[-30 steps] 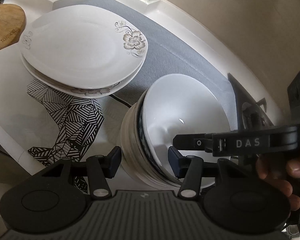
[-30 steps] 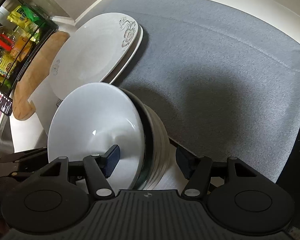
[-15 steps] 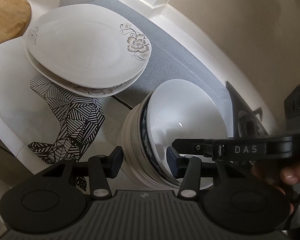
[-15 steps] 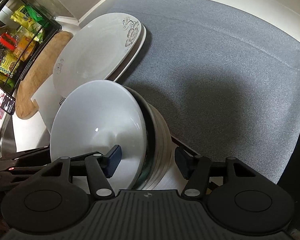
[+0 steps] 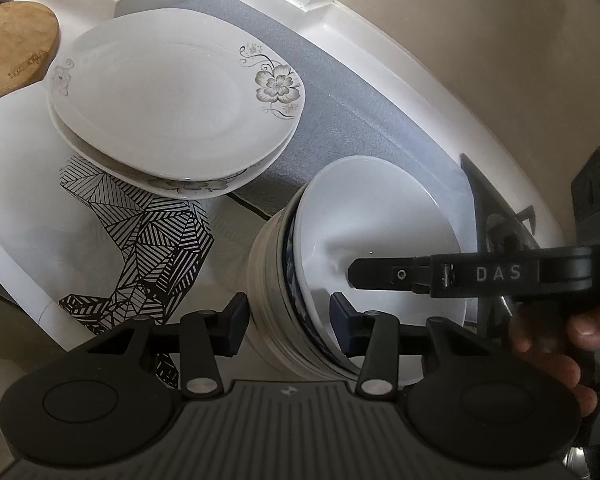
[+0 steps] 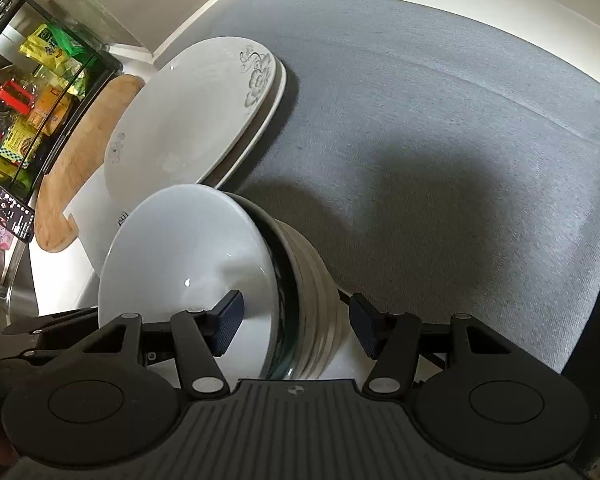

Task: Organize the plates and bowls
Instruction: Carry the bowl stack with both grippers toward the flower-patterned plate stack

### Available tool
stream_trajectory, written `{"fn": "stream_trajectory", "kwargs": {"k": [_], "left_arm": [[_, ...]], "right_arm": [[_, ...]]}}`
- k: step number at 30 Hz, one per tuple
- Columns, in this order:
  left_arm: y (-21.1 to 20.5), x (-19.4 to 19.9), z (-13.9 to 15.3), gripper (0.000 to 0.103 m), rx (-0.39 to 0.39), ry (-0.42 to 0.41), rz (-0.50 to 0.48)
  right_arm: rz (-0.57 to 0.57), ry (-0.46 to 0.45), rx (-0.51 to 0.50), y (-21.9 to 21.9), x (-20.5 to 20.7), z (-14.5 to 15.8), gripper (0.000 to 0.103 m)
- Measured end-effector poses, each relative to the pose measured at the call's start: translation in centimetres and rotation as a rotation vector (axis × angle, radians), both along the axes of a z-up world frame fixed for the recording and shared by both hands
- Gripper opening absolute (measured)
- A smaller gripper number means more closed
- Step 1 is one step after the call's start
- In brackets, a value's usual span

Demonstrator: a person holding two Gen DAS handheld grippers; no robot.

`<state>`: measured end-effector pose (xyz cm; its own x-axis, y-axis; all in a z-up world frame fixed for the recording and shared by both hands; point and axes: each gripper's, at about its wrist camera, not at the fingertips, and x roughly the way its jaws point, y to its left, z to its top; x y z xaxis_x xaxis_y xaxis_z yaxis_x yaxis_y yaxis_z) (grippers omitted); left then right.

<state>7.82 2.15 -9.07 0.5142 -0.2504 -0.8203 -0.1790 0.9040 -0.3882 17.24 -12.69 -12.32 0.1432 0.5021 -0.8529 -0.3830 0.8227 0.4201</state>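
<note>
At the bottom of the frame, the left gripper is closing around the stacked bowls' rim, tighter than a second ago. The right gripper straddles the far rim, half open, not pressing. A lift looks close.

My left hand-held gripper is all matte black plastic: two round housings, silver screws at the finger pivots, a ribbed grey panel in the middle, and dark blue textured pads on the fingers. The right hand-held gripper looks the same from its own camera, and there's white "DAS" lettering on its side arm.
</note>
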Motion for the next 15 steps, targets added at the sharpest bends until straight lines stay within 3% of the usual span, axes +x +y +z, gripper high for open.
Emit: {"fn": "stream_trajectory", "kwargs": {"k": [15], "left_arm": [[-0.25, 0.2, -0.11, 0.046, 0.028, 0.004, -0.004]], "right_arm": [[0.026, -0.035, 0.006, 0.65, -0.16, 0.32, 0.055]]}}
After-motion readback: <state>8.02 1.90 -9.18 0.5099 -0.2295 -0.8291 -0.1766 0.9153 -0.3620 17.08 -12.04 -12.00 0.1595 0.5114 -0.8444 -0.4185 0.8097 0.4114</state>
